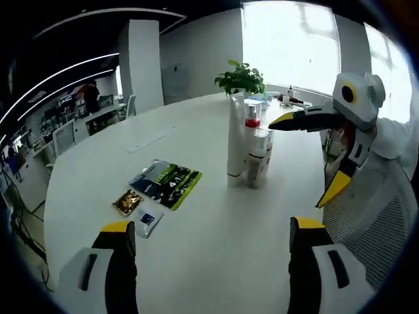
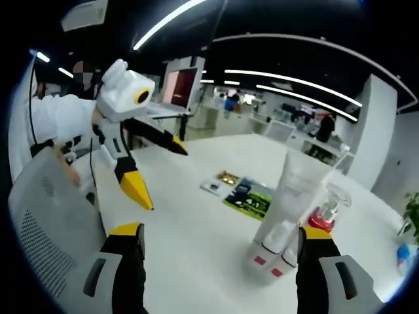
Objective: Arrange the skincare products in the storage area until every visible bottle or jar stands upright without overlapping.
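A white round table [image 1: 216, 255] carries a cluster of upright skincare bottles [image 1: 252, 154] toward its far edge beside a potted plant [image 1: 240, 80], and nearer its middle a green-and-black packet [image 1: 166, 182], a gold sachet [image 1: 127, 202] and a small white card [image 1: 148, 222] lying flat.

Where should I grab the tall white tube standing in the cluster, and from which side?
Grip the tall white tube around its upper body, above the shorter bottles pressed against one side. It stands upright on its cap, so a low hold is crowded. Probably best to come in level from the open table side toward the green packet, with the left claw, open and facing it.
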Motion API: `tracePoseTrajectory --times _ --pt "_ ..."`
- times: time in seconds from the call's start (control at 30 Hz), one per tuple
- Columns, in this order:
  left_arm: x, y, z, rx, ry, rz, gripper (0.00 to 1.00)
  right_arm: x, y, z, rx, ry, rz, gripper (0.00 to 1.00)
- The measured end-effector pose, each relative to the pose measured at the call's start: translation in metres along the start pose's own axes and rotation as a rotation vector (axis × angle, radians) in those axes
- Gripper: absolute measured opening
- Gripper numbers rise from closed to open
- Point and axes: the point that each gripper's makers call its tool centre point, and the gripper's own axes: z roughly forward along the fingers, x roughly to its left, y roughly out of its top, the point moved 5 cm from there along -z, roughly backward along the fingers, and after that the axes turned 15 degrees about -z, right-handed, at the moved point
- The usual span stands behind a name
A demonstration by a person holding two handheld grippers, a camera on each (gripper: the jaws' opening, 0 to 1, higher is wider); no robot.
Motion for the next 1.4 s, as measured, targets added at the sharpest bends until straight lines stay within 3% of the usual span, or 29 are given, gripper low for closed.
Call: tracePoseTrajectory --times 0.1,0.33,0.47,0.6,0.77,1.0,1.17,1.4 --pt "0.005 0.004 0.007 0.010 -0.024 0.057 0.86 0.003 0.002 0.000 0.001 0.011 0.003 0.99" --pt "0.017 0.011 0.024 0.013 -0.019 0.091 0.71 0.009 0.005 0.004 -0.006 0.036 -0.011 0.99" --pt "0.030 0.007 0.040 0.042 -0.013 0.134 0.69 0.011 0.008 0.006 -0.027 0.040 0.005 0.99" --pt "0.042 0.006 0.049 0.073 0.002 0.241 0.60 0.011 0.009 0.006 -0.030 0.037 0.008 0.96" --pt "0.055 0.008 0.062 0.081 0.019 0.304 0.52 0.005 0.008 0.005 -0.035 0.016 0.018 0.96" --pt "0.066 0.010 0.084 0.117 0.031 0.453 0.39 0.002 0.009 0.003 -0.028 0.003 0.013 0.95" --pt "0.072 0.007 0.096 0.171 0.034 0.629 0.30 -0.001 0.012 0.001 -0.031 -0.008 0.011 0.95" --pt "0.073 0.005 0.107 0.196 0.024 0.688 0.27 0.001 0.023 0.001 -0.045 0.004 0.012 0.94"
